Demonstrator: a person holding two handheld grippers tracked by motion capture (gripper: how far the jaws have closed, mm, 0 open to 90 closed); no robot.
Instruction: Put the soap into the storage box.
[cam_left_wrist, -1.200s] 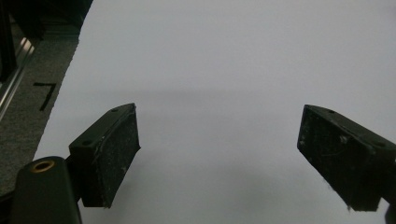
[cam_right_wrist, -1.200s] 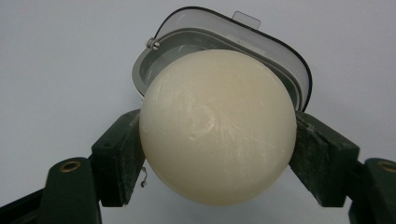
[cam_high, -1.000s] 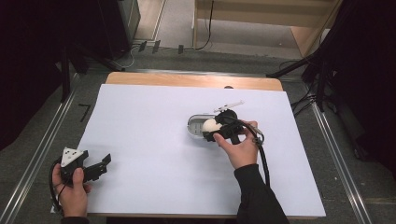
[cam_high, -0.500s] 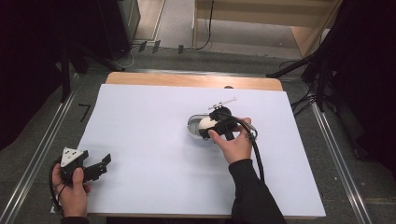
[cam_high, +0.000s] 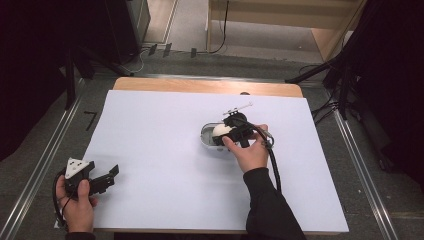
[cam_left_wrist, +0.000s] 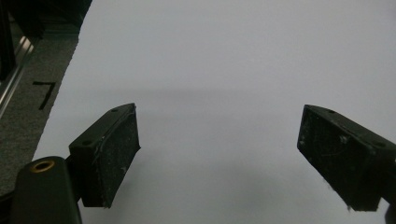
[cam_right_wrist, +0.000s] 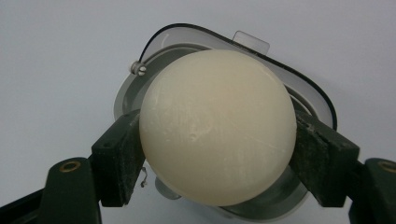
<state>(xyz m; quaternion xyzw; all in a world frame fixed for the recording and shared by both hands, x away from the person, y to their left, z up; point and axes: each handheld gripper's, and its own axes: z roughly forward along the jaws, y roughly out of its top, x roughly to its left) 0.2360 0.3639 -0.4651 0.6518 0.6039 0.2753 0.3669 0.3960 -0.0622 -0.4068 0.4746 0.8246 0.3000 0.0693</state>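
A cream-white round ball (cam_right_wrist: 217, 128) is clamped between the two black pads of my right gripper (cam_right_wrist: 217, 154), held just above a small grey oval dish (cam_right_wrist: 128, 95) with a clear rim. From above, the ball (cam_high: 220, 131) and right gripper (cam_high: 231, 133) sit over that dish (cam_high: 206, 137) near the middle of the white table sheet. My left gripper (cam_high: 111, 175) rests at the front left corner, jaws wide open with nothing between them; its pads (cam_left_wrist: 112, 156) frame bare white sheet.
The white sheet (cam_high: 165, 145) covers most of the wooden table. A thin white stick-like item (cam_high: 239, 107) lies just behind the dish. A black cable (cam_high: 272, 160) trails from the right gripper along the forearm. Metal rails and dark floor flank the table.
The right hand has shifted a little left and forward, bringing the ball over the dish. The left gripper has stayed where it was.
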